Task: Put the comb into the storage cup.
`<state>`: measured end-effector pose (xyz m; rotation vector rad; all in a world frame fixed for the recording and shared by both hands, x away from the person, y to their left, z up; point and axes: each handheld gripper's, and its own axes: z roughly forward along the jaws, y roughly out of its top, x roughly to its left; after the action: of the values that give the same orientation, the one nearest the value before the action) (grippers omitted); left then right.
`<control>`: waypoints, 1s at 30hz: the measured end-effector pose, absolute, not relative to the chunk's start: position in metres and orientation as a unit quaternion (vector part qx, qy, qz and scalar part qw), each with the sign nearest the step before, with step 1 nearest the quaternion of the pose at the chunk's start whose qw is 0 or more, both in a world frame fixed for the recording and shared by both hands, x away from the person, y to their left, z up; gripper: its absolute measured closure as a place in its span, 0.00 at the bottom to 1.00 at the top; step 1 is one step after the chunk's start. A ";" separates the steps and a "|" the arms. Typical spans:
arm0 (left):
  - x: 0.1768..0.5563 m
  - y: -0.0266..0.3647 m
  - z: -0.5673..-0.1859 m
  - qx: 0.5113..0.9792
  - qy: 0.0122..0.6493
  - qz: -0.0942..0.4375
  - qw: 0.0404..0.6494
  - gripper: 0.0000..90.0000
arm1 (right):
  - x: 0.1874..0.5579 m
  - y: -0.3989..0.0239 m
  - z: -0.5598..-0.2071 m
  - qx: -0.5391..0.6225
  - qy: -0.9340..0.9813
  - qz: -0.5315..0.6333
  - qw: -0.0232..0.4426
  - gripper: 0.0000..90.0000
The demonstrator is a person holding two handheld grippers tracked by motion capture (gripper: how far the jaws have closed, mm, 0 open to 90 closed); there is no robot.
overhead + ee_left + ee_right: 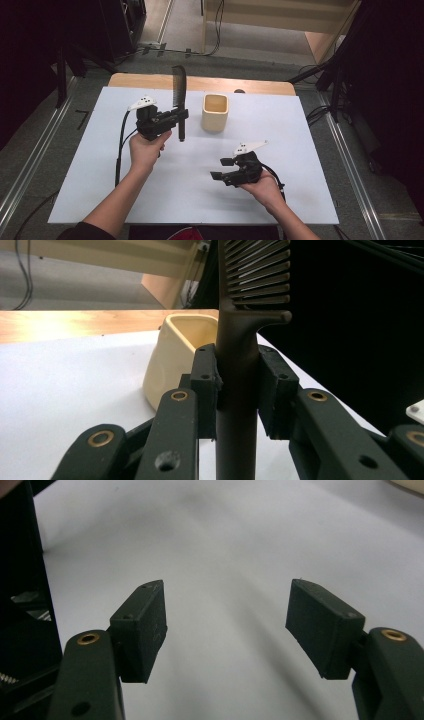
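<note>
From the high view I see my left gripper (176, 118) pinching a black comb (179, 86) by its handle, the comb held roughly upright so that the toothed part rises above the jaws and the handle's lower end hangs below them, over the white table (90, 165). In the left gripper view the two jaws press against either side of the handle of the comb (239, 370), just under the point where the teeth begin; the teeth run off to the right and up out of the top edge. The left gripper (239, 385) is plainly clamped on it.

A cream square cup (215, 113) stands on the table just to the right of the comb, near but apart from it. In the left gripper view the cup (167, 365) sits behind the left jaw, its open mouth facing up.

My left hand (145, 150) wraps the gripper's grip from below, forearm coming in from the bottom left, wrist bent so the jaws point right toward the cup.

My right gripper (221, 168) sits lower and to the right of the table's middle, well apart from comb and cup, its jaws pointing left. My right hand (262, 187) holds it low over the surface. In the right gripper view the right gripper (225, 617) has its jaws spread wide with nothing between them, bare white tabletop (225, 555) beyond.
</note>
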<state>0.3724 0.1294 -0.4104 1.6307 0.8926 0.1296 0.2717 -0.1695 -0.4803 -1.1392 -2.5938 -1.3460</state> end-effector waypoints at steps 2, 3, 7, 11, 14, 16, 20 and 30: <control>0.376 0.130 -0.408 0.702 0.383 0.053 0.598 0.82 | 0.270 -0.176 -0.483 -0.368 -0.826 -0.427 0.000 0.34; 0.377 0.130 -0.406 0.704 0.380 0.054 0.598 0.82 | 0.269 -0.179 -0.483 -0.371 -0.825 -0.427 0.001 0.34; 0.381 0.127 -0.403 0.712 0.368 0.048 0.597 0.82 | 0.266 -0.190 -0.485 -0.379 -0.822 -0.426 0.001 0.34; 0.384 0.124 -0.400 0.714 0.362 0.047 0.597 0.82 | 0.262 -0.199 -0.484 -0.382 -0.820 -0.426 -0.001 0.34; 0.388 0.123 -0.397 0.716 0.359 0.046 0.597 0.82 | 0.259 -0.206 -0.484 -0.385 -0.819 -0.426 -0.004 0.34; 0.390 0.122 -0.395 0.715 0.359 0.044 0.598 0.82 | 0.257 -0.211 -0.484 -0.388 -0.818 -0.425 -0.004 0.34; 0.395 0.119 -0.391 0.714 0.360 0.037 0.599 0.82 | 0.253 -0.219 -0.484 -0.393 -0.817 -0.423 -0.007 0.33; 0.410 0.106 -0.377 0.716 0.348 0.044 0.604 0.82 | 0.246 -0.232 -0.486 -0.399 -0.815 -0.420 -0.010 0.33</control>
<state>0.4101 0.1056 -0.3774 1.6575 0.8054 0.1014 0.2463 -0.2319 -0.4859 -1.2614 -2.5759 -1.3286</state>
